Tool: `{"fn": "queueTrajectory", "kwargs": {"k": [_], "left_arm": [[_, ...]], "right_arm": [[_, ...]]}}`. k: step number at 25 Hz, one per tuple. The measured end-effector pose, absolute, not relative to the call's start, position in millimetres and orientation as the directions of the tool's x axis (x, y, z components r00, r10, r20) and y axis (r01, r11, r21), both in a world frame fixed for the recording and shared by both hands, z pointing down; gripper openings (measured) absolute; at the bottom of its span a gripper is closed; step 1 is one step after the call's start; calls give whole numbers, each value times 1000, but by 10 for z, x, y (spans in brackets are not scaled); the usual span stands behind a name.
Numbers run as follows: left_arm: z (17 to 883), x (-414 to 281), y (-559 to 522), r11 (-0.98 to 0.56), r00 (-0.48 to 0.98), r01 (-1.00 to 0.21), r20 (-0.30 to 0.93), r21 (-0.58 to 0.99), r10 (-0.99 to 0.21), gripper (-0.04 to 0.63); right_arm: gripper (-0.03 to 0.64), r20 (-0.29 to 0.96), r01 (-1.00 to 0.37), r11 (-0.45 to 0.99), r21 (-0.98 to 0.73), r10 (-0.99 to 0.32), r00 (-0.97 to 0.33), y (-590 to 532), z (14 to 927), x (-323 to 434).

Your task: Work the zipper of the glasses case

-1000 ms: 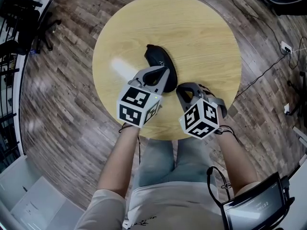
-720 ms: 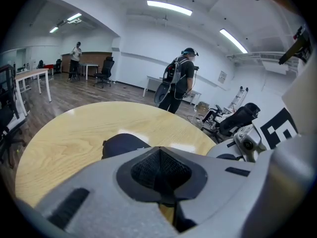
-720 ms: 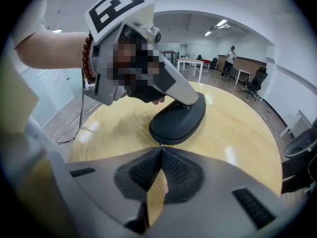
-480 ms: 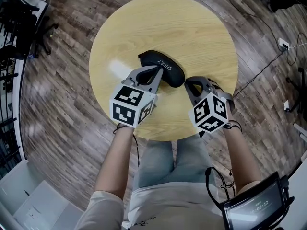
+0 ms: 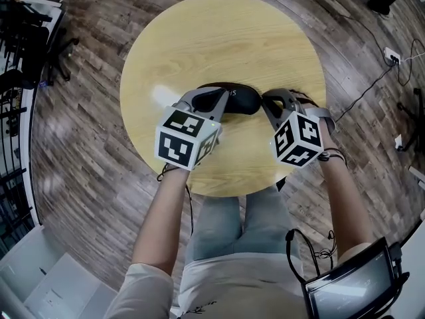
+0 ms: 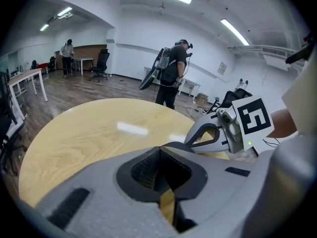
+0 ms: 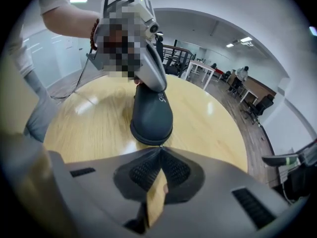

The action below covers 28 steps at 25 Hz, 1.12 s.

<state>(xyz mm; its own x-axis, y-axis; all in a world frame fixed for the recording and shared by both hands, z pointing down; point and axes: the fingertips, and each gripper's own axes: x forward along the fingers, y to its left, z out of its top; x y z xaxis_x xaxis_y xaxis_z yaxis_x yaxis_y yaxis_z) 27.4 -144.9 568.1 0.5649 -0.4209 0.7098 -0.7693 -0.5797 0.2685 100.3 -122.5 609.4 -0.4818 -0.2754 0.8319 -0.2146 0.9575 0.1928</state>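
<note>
A black glasses case (image 5: 240,98) lies crosswise on the round wooden table (image 5: 226,32). My left gripper (image 5: 223,100) is shut, and its tips rest on top of the case's left end. In the right gripper view that gripper (image 7: 148,81) sits on the far end of the case (image 7: 151,110). My right gripper (image 5: 265,101) is shut at the case's right end. Its closed tips (image 7: 159,148) meet at the near rim of the case, where a tiny zipper pull shows. In the left gripper view only a sliver of the case (image 6: 185,147) shows past my left gripper (image 6: 159,149).
The table stands on a wood-plank floor with cables and a wall plug (image 5: 390,55) at the right. Black chairs (image 5: 26,38) stand at the left. A screen (image 5: 348,288) hangs at the person's hip. A person (image 6: 173,68) stands beyond the table's far edge.
The case has swung from pointing away to lying crosswise. Its right end followed my right gripper rightward and farther onto the table, while the left gripper stayed on the other end.
</note>
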Motion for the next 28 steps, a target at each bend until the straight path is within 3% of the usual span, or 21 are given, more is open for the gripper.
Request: {"fn": "queueTrajectory", "kwargs": {"k": [14, 21, 28], "left_arm": [[5677, 284, -1420, -600, 557, -769, 691, 220, -460, 6], [5678, 287, -1403, -592, 568, -772, 667, 230, -482, 6], [5692, 233, -1388, -549, 574, -792, 629, 267, -524, 6]], "right_arm": [[2, 805, -491, 870, -34, -267, -529, -743, 5990, 819], [3, 789, -518, 855, -23, -302, -534, -732, 6016, 817], [3, 817, -642, 765, -54, -336, -469, -570, 6014, 1247]]}}
